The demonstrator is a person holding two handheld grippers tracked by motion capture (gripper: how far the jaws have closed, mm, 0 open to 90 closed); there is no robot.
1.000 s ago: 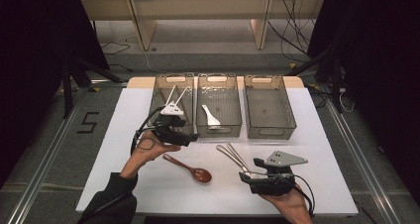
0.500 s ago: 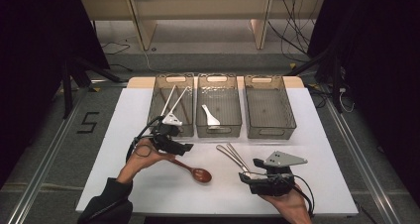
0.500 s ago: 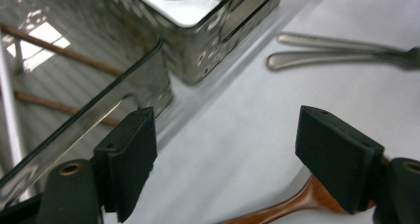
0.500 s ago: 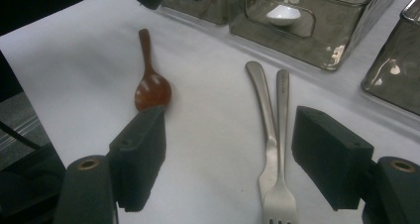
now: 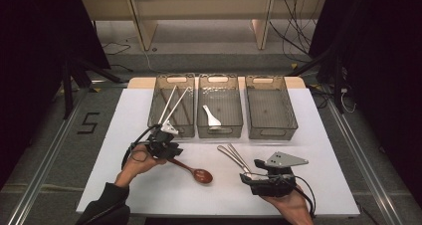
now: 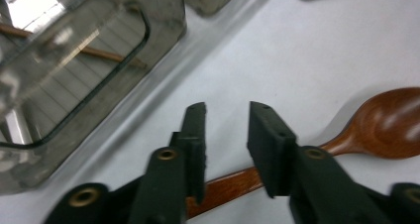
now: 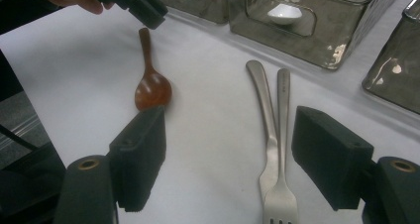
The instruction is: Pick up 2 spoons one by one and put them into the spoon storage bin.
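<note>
High view first: the left tongs (image 5: 166, 146) are down on the white worktop (image 5: 124, 120), right at the handle end of the wooden spoon (image 5: 193, 170), which lies flat in front of the left bin (image 5: 171, 105), bowl pointing toward the person's right. The right tongs (image 5: 256, 172) rest low on the worktop beside the two metal forks (image 5: 234, 154), which lie side by side below the middle bin (image 5: 220, 105). A white spoon (image 5: 211, 116) sits inside that middle bin, and chopsticks (image 5: 171, 103) lean in the left one.

Over to the left gripper view: the jaws have just been closing and now straddle the wooden spoon's handle (image 6: 233, 182), a narrow gap showing between them. Whether the pads press on the wood, I can't tell from here.

Right gripper view now: jaws spread wide, nothing gripped, the metal forks (image 7: 275, 135) lying on the worktop between them. Farther off, the left tongs (image 7: 143, 8) hover at the wooden spoon's handle tip (image 7: 148, 70).
</note>
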